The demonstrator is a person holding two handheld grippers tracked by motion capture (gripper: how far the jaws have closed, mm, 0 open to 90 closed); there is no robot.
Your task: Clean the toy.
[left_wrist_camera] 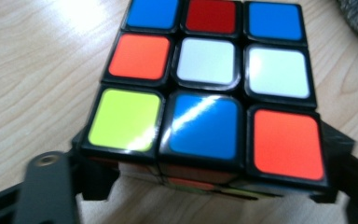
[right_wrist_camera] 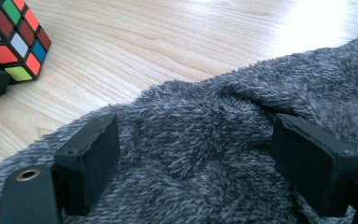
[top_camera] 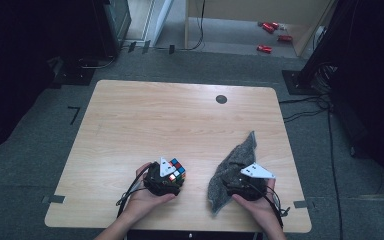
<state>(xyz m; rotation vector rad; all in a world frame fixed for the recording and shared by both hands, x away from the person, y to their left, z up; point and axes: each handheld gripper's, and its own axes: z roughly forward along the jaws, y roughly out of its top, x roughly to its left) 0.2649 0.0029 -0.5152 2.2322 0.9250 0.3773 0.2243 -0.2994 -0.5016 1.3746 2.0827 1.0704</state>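
Observation:
A Rubik's cube point(top_camera: 177, 168) with scrambled colours sits on the wooden table point(top_camera: 155, 115) near its front edge, left of centre. My left gripper point(top_camera: 171, 176) holds it: in the left gripper view the cube point(left_wrist_camera: 205, 93) lies between the two black jaws, which touch its lower sides. A fuzzy grey cloth point(top_camera: 232, 162) lies crumpled at the front right. My right gripper point(top_camera: 241, 181) rests on its near part. In the right gripper view the jaws of my right gripper point(right_wrist_camera: 196, 158) stand wide apart over the cloth point(right_wrist_camera: 205, 116), and the cube point(right_wrist_camera: 11, 39) shows at the upper left.
A small dark round cap point(top_camera: 221, 99) sits in the table near its far edge. Beyond the table, red objects point(top_camera: 267, 27) lie on the floor. Cables point(top_camera: 305, 107) run along the floor at the right, and dark equipment stands at the back left and right.

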